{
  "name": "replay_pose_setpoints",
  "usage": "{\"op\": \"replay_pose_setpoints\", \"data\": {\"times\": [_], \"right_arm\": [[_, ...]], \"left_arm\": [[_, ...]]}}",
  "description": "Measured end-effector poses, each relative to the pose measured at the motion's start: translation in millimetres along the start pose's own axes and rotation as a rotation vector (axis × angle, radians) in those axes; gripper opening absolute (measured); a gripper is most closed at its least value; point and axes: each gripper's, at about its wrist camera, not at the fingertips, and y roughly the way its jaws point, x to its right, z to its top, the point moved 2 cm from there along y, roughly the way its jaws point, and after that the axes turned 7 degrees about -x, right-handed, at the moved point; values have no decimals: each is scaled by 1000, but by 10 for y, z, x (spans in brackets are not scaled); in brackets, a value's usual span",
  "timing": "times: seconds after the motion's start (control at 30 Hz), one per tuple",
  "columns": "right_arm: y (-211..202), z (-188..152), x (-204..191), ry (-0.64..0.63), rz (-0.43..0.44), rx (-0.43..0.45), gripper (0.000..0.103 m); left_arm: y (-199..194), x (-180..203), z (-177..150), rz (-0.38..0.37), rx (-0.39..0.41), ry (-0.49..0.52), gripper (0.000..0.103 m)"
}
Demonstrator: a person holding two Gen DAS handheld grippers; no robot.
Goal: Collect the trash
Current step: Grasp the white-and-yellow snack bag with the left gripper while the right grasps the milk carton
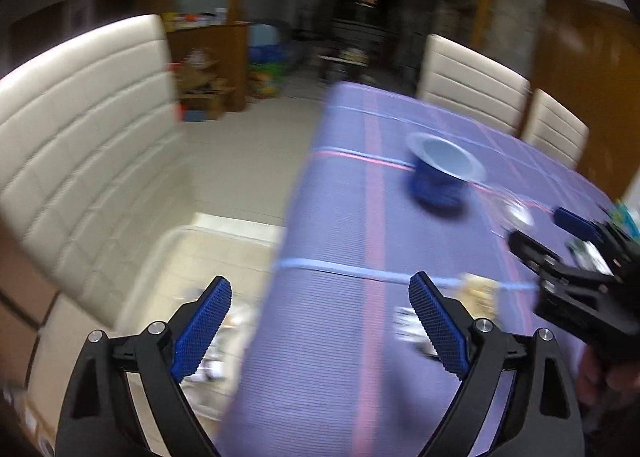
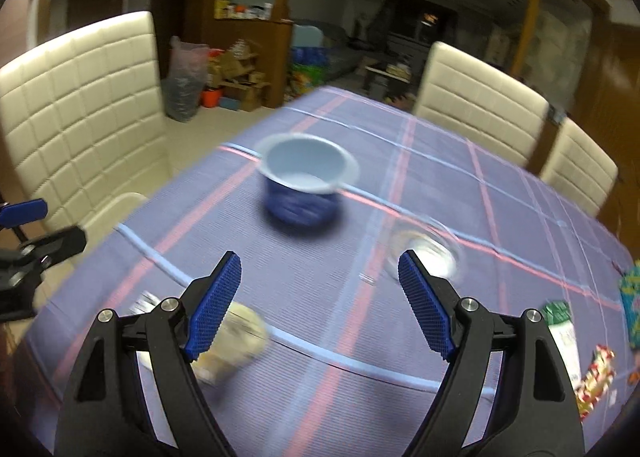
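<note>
A blue yogurt cup (image 2: 305, 181) with a white inside stands on the purple plaid tablecloth (image 2: 500, 217); it also shows in the left wrist view (image 1: 442, 173). A clear round lid or cup (image 2: 426, 253) lies right of it. A blurred beige wrapper (image 2: 236, 341) lies by my right gripper's left finger, and in the left wrist view (image 1: 476, 293). My right gripper (image 2: 320, 303) is open and empty above the table. My left gripper (image 1: 320, 323) is open and empty over the table's left edge.
A clear bin (image 1: 180, 257) holding bits of trash sits on the floor left of the table. Cream chairs (image 2: 80, 117) stand at the left and far right (image 2: 480, 105). Colourful wrappers (image 2: 592, 377) lie at the table's right edge.
</note>
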Motion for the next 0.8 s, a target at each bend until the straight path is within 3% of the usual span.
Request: {"op": "replay_pose_setpoints", "data": {"times": [0.17,0.33,0.4,0.63,0.67,0.8], "right_arm": [[-6,-226,534,70,-81,-33,81],[-58,-426,1046,154,-149,-49,82],[-75,-499,1240,185,-178,-53,84],[-21,-745,1728,256,-223,-105,88],[12,-779,1788,268,-221,-122,88],[98,-882,1919,319,-182,-163,83]], "left_arm": [[135,606,-89,-16,-42,141,88],[335,968,-151,85,-65,222,87],[411,1072,-141,74,-105,227,68],[498,1400,-52,17,-133,222,45],[501,1451,-43,14,-131,224,36],[474,1615,-24,-2,-118,233,35]]}}
